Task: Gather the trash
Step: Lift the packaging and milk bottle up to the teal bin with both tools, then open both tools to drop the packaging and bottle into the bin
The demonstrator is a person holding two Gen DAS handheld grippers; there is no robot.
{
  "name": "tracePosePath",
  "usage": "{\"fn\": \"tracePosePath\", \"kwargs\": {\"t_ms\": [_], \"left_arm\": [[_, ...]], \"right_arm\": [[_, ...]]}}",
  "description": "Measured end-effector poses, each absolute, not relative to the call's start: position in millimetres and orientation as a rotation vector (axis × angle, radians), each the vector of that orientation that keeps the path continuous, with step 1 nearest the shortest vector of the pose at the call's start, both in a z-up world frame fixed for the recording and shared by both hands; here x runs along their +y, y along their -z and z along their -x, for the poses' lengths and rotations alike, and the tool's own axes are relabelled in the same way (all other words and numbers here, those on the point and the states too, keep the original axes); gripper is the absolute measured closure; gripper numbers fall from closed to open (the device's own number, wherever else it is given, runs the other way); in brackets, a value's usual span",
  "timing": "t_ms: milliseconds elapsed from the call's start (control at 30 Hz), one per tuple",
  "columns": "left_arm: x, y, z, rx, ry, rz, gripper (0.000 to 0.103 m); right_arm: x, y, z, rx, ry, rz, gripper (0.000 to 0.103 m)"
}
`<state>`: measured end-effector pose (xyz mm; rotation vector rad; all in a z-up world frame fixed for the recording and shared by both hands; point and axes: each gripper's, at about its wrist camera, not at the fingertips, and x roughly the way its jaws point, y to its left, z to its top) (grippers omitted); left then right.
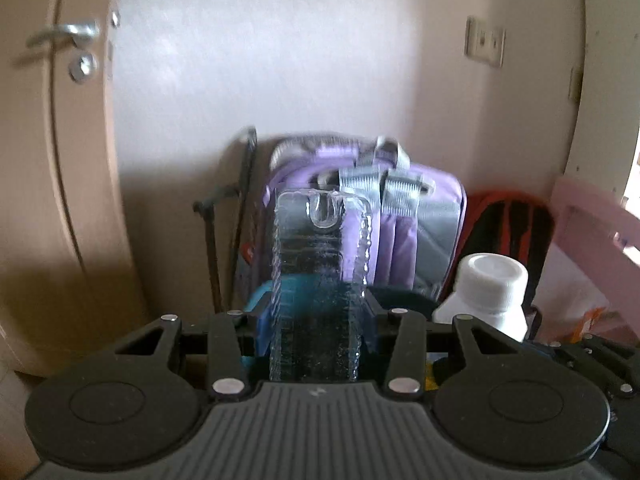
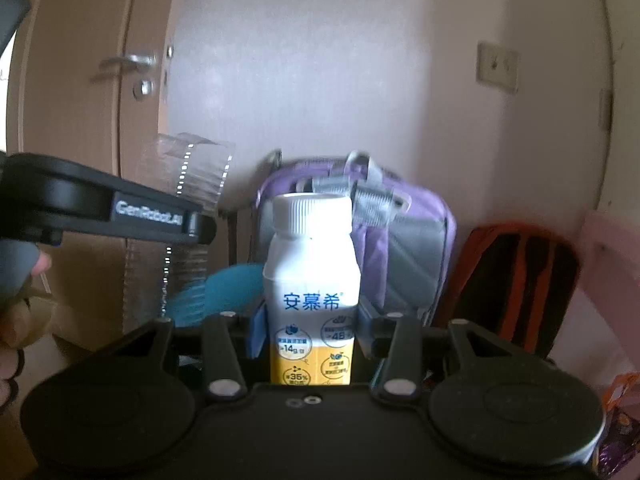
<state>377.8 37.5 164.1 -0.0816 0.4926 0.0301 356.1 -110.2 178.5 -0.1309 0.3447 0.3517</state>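
— Gripping what, the left gripper?
— Its jaws are closing narrowly on a clear plastic package, standing upright between the pads.
— And the right gripper?
— It is clamping a white bottle upright, cap on top.
— What is sitting far behind?
— A purple backpack is leaning at the wall, a red-and-black bag to its right, the door far left.
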Motion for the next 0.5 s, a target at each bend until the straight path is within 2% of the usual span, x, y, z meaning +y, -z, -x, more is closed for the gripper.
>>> {"fn": "tracePosePath", "kwargs": {"t_ms": [500], "left_arm": [[37.2, -83.1, -435.5, 0.748, 0.027, 0.029, 0.059]], "right_arm": [[-94.0, -120.6, -412.2, 0.585, -0.421, 0.196, 0.06]]}}
